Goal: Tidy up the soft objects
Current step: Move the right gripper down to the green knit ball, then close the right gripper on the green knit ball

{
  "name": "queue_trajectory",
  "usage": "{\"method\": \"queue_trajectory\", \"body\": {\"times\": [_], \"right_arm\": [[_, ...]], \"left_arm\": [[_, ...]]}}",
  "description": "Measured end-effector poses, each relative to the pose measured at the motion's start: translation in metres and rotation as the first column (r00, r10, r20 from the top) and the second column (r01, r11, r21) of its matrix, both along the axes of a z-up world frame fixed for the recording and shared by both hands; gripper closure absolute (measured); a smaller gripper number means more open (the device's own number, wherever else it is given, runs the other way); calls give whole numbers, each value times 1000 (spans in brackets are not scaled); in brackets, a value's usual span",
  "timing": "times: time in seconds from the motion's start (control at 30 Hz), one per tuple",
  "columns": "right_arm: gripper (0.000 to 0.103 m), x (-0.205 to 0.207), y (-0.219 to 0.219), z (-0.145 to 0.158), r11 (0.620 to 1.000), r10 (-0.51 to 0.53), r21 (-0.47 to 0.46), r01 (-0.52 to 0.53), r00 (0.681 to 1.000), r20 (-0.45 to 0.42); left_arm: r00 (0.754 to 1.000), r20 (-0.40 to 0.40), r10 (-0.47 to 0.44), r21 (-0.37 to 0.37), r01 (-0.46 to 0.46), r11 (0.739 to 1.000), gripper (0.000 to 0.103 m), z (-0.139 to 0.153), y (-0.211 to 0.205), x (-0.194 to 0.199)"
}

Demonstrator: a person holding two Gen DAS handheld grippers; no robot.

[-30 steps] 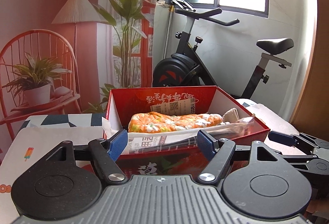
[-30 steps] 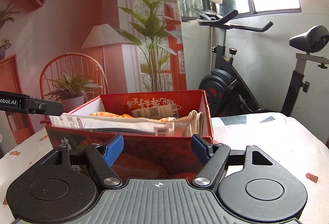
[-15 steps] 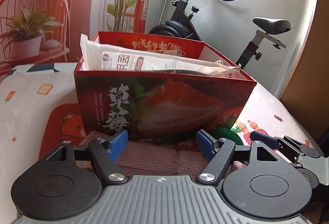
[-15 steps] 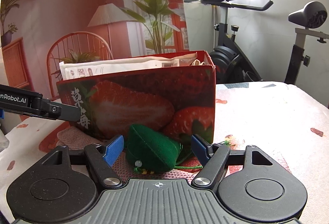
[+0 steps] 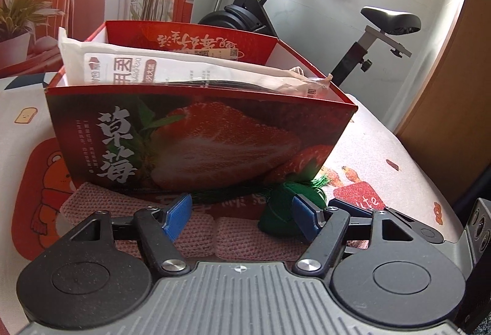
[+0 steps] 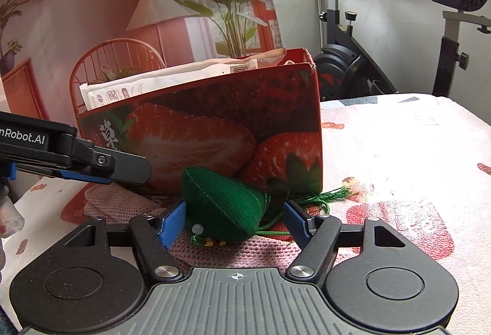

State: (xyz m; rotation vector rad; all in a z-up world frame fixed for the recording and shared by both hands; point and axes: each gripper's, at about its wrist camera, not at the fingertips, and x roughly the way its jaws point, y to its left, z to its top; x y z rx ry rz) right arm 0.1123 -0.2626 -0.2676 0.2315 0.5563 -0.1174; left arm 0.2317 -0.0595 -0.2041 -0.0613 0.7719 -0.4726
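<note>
Both tongs, left [image 5: 241,216] and right [image 6: 234,223], gape before the strawberry box [image 5: 196,138] printed "草莓"; "Robot.AI" marks the left.

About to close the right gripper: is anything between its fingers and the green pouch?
Nothing visible. The green pouch lies on the pink knit cloth, already between the open fingers of the right gripper, in front of the strawberry box.

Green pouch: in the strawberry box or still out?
Out: the green pouch lies on the pink knitted cloth before the strawberry box.
</note>
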Motion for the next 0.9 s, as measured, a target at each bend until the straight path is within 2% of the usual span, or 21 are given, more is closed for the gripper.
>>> {"method": "queue_trajectory", "body": {"times": [0.1,0.2,0.27,0.37,0.43,0.53,0.57,0.7,0.9], "right_arm": [[38,1,-1,-1,1000,6,12,-6,1000,-6],[40,1,-2,-2,1000,16,21,-16,1000,-8],[43,2,-3,-2,999,21,36,-21,1000,-9],[48,2,-6,-3,998,31,62,-31,999,-9],[51,2,-7,-4,996,40,74,-39,999,-12],[53,4,-8,-5,995,45,85,-43,999,-24],[54,4,-9,-5,995,45,91,-42,999,-26],[55,2,-8,-4,994,42,99,-40,999,-16],[56,-2,-1,1,997,47,52,-48,999,15]], "left_arm": [[1000,-26,-14,-11,14,1000,37,-3,-10,6],[998,-53,-39,-39,37,999,37,-5,-18,12],[994,-83,-65,-47,61,997,39,-9,-24,17],[990,-125,-59,-68,50,996,45,-16,-28,25],[989,-139,-54,-86,42,995,46,-20,-29,29],[987,-144,-68,-103,54,993,57,-23,-33,30],[987,-140,-84,-111,69,991,65,-23,-35,30],[988,-124,-93,-102,80,992,66,-22,-38,27],[992,-102,-78,-109,67,992,66,-13,-36,20]]}}
